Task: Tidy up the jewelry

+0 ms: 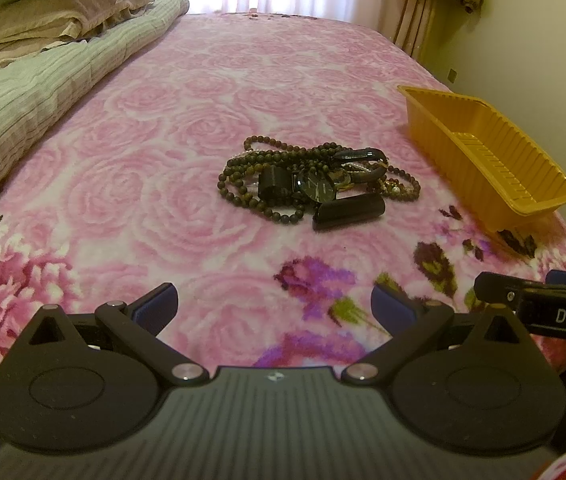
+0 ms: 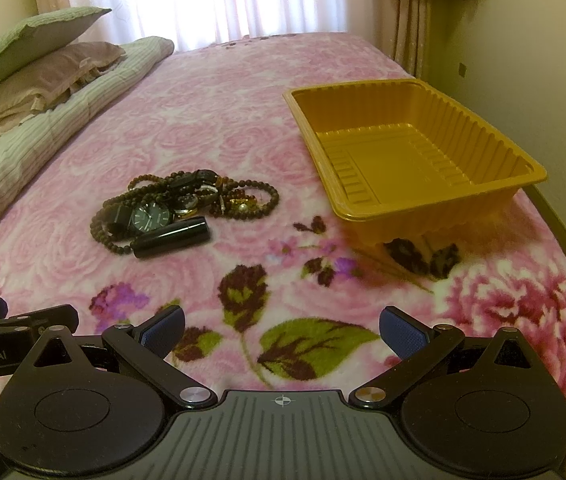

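While both tools hang spread and empty, the jewelry pile (image 2: 185,210) lies mid-bed, ahead-left of the right tool (image 2: 282,330), dead ahead of the left tool (image 1: 274,306); the yellow tray (image 2: 415,216) sits rightward.

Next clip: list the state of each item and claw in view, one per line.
Left claw: open, empty, above the blanket.
Right claw: open, empty, above the blanket.
Orange ribbed plastic tray: upright, empty, on the bed.
Dark beaded necklaces: tangled in one pile, outside the tray.
Black-faced wristwatch: face up, lying in the pile.
Black cylindrical tube: lying on its side, at the pile's near edge.
Pink floral blanket: spread flat.
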`<action>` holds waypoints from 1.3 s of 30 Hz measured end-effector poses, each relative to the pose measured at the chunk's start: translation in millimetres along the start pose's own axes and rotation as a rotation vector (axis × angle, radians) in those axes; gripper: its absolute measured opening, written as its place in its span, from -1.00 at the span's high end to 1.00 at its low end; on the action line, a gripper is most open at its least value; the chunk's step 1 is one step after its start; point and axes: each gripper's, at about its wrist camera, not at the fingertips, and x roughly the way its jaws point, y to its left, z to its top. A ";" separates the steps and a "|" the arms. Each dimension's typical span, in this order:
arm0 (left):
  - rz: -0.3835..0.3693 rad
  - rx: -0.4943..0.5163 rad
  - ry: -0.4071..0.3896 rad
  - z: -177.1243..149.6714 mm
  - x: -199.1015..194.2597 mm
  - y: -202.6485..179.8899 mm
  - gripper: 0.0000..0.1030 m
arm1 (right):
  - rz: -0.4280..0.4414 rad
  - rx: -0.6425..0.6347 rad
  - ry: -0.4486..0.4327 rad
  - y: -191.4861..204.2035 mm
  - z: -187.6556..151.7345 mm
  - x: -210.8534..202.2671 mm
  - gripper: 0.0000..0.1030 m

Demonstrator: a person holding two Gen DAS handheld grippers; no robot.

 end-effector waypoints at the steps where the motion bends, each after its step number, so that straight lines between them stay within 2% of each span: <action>1: -0.006 -0.008 0.000 -0.7 0.4 1.4 -0.98 | 0.006 0.011 0.001 -1.8 0.2 0.1 -0.99; 8: -0.080 -0.106 -0.008 6.3 3.6 17.2 -0.98 | 0.061 0.119 -0.038 -33.6 5.0 -15.2 -0.99; 12: -0.100 -0.139 -0.012 12.7 8.4 23.0 -0.98 | 0.106 0.261 -0.142 -76.3 17.4 -33.3 -0.99; 15: -0.092 -0.120 -0.034 15.5 10.4 22.7 -0.98 | 0.081 0.286 -0.232 -112.7 32.1 -41.9 -0.99; 20: -0.076 -0.093 -0.057 19.3 17.1 20.5 -0.98 | -0.068 0.204 -0.289 -160.5 65.8 -36.6 -0.98; 21: -0.078 -0.093 -0.057 19.6 18.9 20.1 -0.98 | -0.085 0.193 -0.278 -170.4 72.4 -29.9 -0.92; 22: -0.082 -0.089 -0.063 19.8 20.7 19.1 -0.96 | -0.087 0.186 -0.266 -178.6 77.9 -23.1 -0.63; 23: -0.088 -0.079 -0.069 20.0 22.7 17.3 -0.94 | -0.083 0.180 -0.244 -186.8 83.4 -14.7 -0.44; 25: -0.096 -0.055 -0.075 20.6 27.0 12.3 -0.90 | -0.083 0.172 -0.204 -200.2 92.3 3.7 -0.40; 31: -0.116 -0.042 -0.072 25.0 39.8 -0.1 -0.89 | -0.019 0.102 -0.105 -222.2 103.7 47.8 -0.06; 33: -0.116 -0.037 -0.075 26.4 43.5 -3.3 -0.89 | 0.007 0.090 -0.072 -229.4 103.8 58.4 0.07; 35: -0.124 -0.038 -0.076 27.1 47.2 -5.7 -0.89 | 0.026 0.083 -0.045 -232.3 103.9 65.9 0.29; 39: -0.137 -0.049 -0.073 28.2 52.9 -9.6 -0.89 | 0.043 0.051 -0.009 -231.5 110.1 78.4 0.48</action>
